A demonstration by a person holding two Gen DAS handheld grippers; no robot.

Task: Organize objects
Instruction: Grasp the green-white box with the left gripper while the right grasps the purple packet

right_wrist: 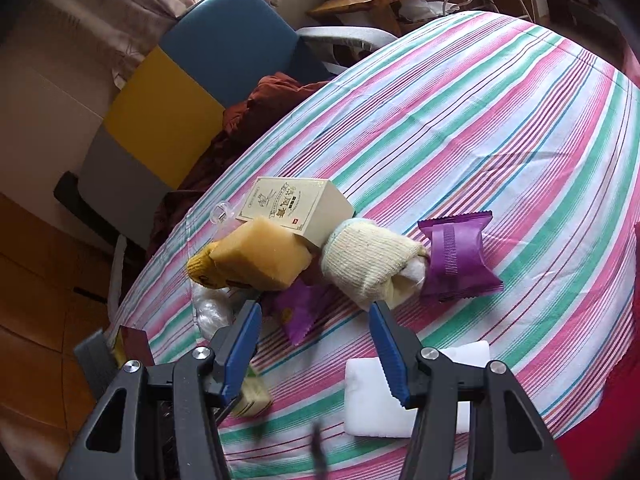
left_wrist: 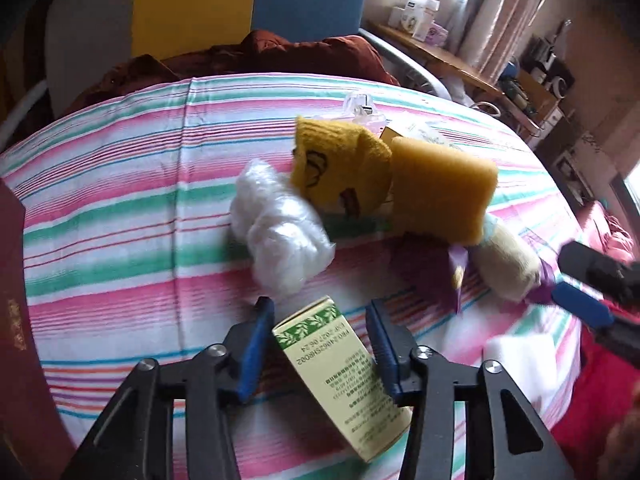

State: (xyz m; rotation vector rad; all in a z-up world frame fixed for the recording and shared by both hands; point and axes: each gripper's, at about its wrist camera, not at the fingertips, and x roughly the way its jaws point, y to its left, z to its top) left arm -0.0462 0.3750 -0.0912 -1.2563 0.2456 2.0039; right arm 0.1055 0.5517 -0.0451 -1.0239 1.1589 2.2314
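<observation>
Thin cardboard, light but crushable: green-banded carton (left_wrist: 340, 376) at six o'clock on the striped desk (left_wrist: 120, 200), between left tongs (left_wrist: 320, 344), seemingly clamped on its long sides. Right tongs (right_wrist: 316, 344) apart, empty.

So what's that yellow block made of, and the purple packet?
The yellow block looks like sponge foam: matte, fuzzy edges, softly rounded corners. The purple packet looks like thin plastic film, slightly shiny, with crimped zigzag ends and a ribbed seam down its back. What is inside it can't be seen.
</observation>
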